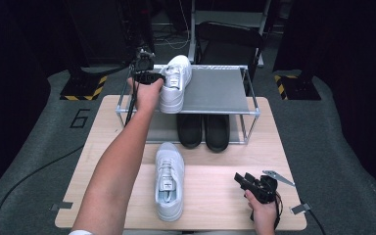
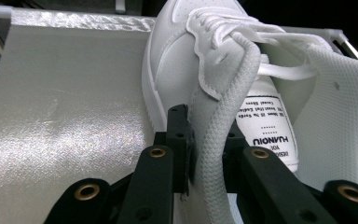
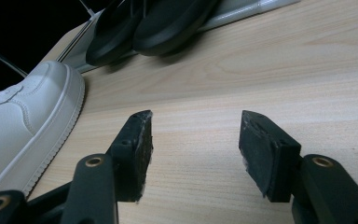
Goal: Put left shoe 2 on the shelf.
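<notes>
A white sneaker [image 1: 176,83] rests on the left part of the grey top shelf [image 1: 215,90] of a small metal rack, toe pointing away. My left gripper [image 1: 149,77] is at its heel end. In the left gripper view the sneaker [image 2: 182,56] has its padded collar pinched between the two black jaws of my left gripper [image 2: 207,135], one inside the shoe and one outside. A second white sneaker [image 1: 170,181] lies on the wooden table, toe toward the rack. My right gripper [image 1: 247,180] sits low at the table's front right, open, with nothing between the jaws of the gripper [image 3: 196,149].
A pair of black shoes [image 1: 203,129] stands on the rack's lower level, their toes [image 3: 154,23] sticking out over the table [image 3: 261,70]. The right side of the top shelf [image 2: 65,93] is bare. Dark floor surrounds the table.
</notes>
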`<state>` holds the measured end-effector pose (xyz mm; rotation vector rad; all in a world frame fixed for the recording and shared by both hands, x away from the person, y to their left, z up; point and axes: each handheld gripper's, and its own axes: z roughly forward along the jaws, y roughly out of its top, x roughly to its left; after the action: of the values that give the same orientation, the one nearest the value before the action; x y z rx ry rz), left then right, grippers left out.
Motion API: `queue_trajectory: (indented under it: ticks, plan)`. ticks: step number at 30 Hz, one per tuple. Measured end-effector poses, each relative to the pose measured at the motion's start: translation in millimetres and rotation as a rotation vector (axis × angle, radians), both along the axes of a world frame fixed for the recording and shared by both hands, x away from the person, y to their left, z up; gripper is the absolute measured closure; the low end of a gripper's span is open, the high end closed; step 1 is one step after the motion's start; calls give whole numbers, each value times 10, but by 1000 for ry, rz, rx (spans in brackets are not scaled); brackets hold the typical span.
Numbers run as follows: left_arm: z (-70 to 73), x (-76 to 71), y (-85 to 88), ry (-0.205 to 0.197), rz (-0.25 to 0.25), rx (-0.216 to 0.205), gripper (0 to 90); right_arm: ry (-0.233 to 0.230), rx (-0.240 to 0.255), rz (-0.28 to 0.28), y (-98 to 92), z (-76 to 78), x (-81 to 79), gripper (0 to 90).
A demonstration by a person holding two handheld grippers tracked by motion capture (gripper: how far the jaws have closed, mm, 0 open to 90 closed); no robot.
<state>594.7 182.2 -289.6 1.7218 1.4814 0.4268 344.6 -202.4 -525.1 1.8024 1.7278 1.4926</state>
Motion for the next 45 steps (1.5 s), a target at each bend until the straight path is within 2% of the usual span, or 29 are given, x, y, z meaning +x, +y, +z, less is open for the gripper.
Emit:
queue_trajectory:
  ticks: [3,4,6,7,10,12,13,14,19,21,22,25,28,30,32,34,36,40,42,45]
  plan:
    - [3,14,21,-12,-22,-22,725,-11,-6,3,-7,-5,5,441]
    - [13,7,20,-27,-33,-13,702,-10,-4,3,-6,-5,4,440]
    - [26,-1,-1,-52,-24,41,631,1,0,1,0,-1,0,441]
    - [32,4,9,-55,-35,57,593,-1,-2,4,1,-2,1,441]
    - [83,-18,55,-77,-33,17,527,1,-3,4,4,-5,1,441]
    - [135,-46,99,-93,-34,10,512,-3,-8,7,2,-11,5,441]
    - [148,-57,117,-91,-42,10,496,4,-3,3,7,-9,2,441]
    - [164,-75,136,-87,-50,8,492,-9,-5,5,5,-15,7,441]
    - [262,-214,215,-93,-83,32,481,3,-11,5,21,-5,-1,441]
    - [313,-287,236,-102,-85,23,479,-13,-16,9,32,-14,7,441]
    - [337,-331,251,-106,-105,27,474,4,-18,10,41,-6,1,442]
    - [364,-461,276,-115,-135,6,471,-2,-34,27,74,5,2,457]
    - [354,-585,326,-122,-161,-3,472,-6,-42,47,100,9,3,465]
    - [345,-675,381,-136,-182,12,473,-5,-58,56,125,17,2,470]
    - [343,-746,428,-133,-211,20,475,-8,-62,64,155,31,0,480]
    - [327,-828,483,-140,-215,34,476,-9,-66,70,162,43,-3,496]
    - [300,-915,555,-136,-227,15,475,-4,-70,79,173,56,-5,509]
    - [163,-1095,669,-132,-240,18,471,-1,-79,90,203,72,-11,518]
    - [63,-1170,711,-135,-242,-1,471,0,-75,106,225,86,-12,534]
    - [-71,-1282,788,-132,-240,11,472,-9,-77,120,272,117,-15,535]
